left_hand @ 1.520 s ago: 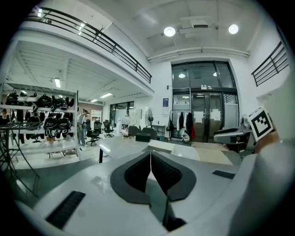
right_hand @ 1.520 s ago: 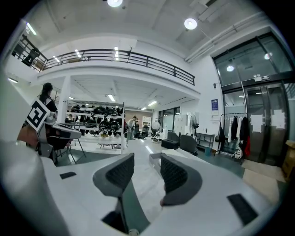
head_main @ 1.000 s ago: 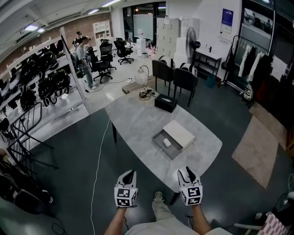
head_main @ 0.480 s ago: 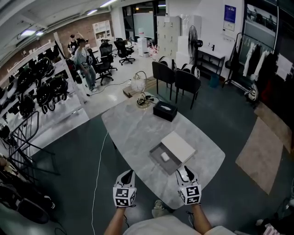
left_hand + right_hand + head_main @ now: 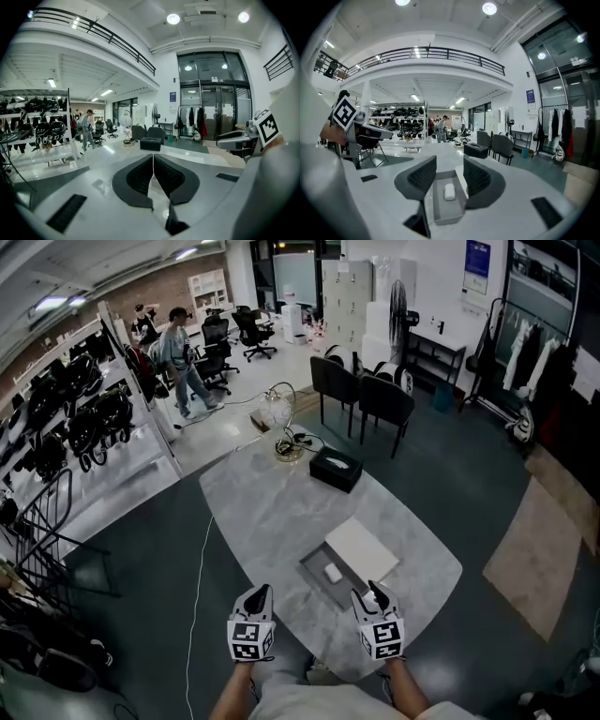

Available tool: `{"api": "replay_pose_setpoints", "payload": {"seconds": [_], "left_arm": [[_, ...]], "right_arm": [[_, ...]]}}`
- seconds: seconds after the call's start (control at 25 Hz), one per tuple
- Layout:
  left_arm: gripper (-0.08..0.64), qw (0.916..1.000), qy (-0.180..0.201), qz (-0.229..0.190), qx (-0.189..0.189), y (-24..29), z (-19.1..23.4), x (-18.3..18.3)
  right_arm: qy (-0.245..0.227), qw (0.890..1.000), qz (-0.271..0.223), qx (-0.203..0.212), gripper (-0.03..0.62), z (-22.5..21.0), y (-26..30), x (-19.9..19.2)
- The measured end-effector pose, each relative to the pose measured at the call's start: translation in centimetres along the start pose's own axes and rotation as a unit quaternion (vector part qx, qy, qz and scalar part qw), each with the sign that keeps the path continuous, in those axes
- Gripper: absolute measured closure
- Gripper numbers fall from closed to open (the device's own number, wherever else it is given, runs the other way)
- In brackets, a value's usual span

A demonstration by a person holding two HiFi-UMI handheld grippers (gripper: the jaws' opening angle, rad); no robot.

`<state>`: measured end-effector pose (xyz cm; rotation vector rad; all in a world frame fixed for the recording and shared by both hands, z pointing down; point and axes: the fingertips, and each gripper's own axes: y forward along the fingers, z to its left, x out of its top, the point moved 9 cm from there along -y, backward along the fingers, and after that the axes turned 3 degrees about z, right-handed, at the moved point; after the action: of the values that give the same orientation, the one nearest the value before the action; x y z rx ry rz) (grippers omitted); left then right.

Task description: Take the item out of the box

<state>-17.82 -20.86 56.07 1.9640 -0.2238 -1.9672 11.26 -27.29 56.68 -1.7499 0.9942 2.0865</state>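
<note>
We hold the right gripper with its jaws spread and nothing between them, lined up on the open box. The small white item lying on the box floor sits framed in the gap, ready for a reach. The left gripper is closed on nothing and waits at the near edge of the table. Only the head view shows the lid lying right beside the box. Only the gripper views show how the jaws stand.

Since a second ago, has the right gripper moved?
Yes. The right gripper has gone forward: it hung off the near edge of the table, and now its tips are over it, just short of the box.
</note>
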Motion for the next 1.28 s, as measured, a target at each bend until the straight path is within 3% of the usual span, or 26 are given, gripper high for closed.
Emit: {"api": "replay_pose_setpoints", "payload": {"seconds": [0.52, 0.92, 1.28], "left_arm": [[0.541, 0.9994, -0.013, 0.023, -0.021, 5.0, 3.0, -0.3], [0.541, 0.9968, -0.023, 0.04, -0.066, 10.7, 6.6, -0.6], [0.541, 0.9948, -0.038, 0.056, -0.076, 12.9, 8.3, -1.3]], "right_arm": [[0.007, 0.999, 0.033, 0.003, 0.414, -0.5, 5.1, 0.0], [0.011, 0.995, 0.099, -0.006, 0.382, 0.2, 10.2, -1.2], [-0.003, 0.988, 0.157, 0.013, 0.375, 0.3, 14.2, -3.0]]}}
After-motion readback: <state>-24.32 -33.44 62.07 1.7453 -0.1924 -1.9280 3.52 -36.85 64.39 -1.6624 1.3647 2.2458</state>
